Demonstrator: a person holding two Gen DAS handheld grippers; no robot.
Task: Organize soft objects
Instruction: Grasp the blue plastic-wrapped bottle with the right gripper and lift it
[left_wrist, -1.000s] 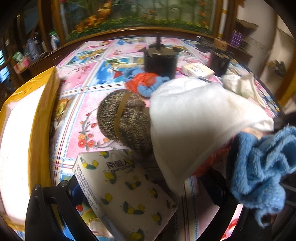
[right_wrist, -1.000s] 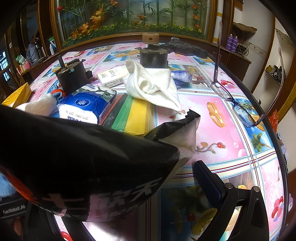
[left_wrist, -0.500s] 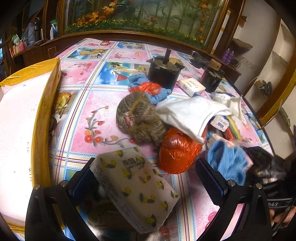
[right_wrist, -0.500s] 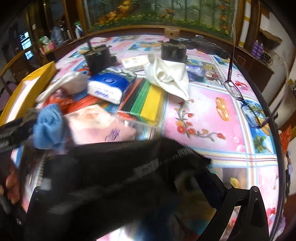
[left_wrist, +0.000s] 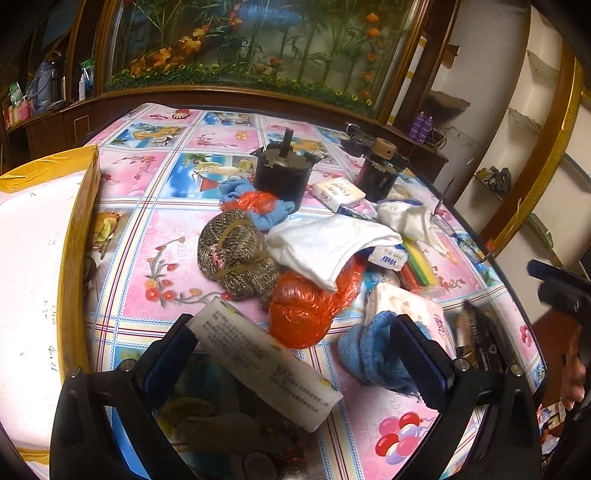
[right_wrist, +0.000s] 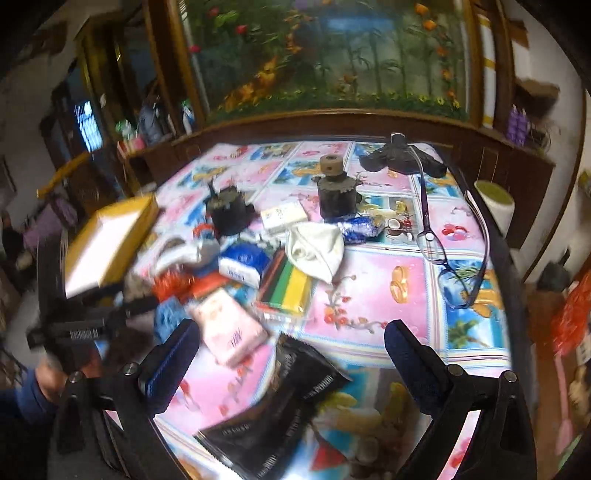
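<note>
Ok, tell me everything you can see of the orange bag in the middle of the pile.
The orange bag is a crinkly, glossy, thin plastic one, bunched into a rounded lump that looks stuffed, its contents hidden. It lies on the table in the left wrist view. A white cloth drapes over its upper right part, and a speckled knit bundle presses against its left side. A blue towel lies close on its right. No gripper touches it. In the right wrist view it is blurred.

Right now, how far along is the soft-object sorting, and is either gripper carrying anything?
Barely started. Done: nothing sits in the yellow-edged tray. In hand: nothing; the left gripper and right gripper are both open, with the black packet lying on the table beneath the right one. Left: the orange bag, white cloth, knitted bundle and blue towel remain piled together.
</note>
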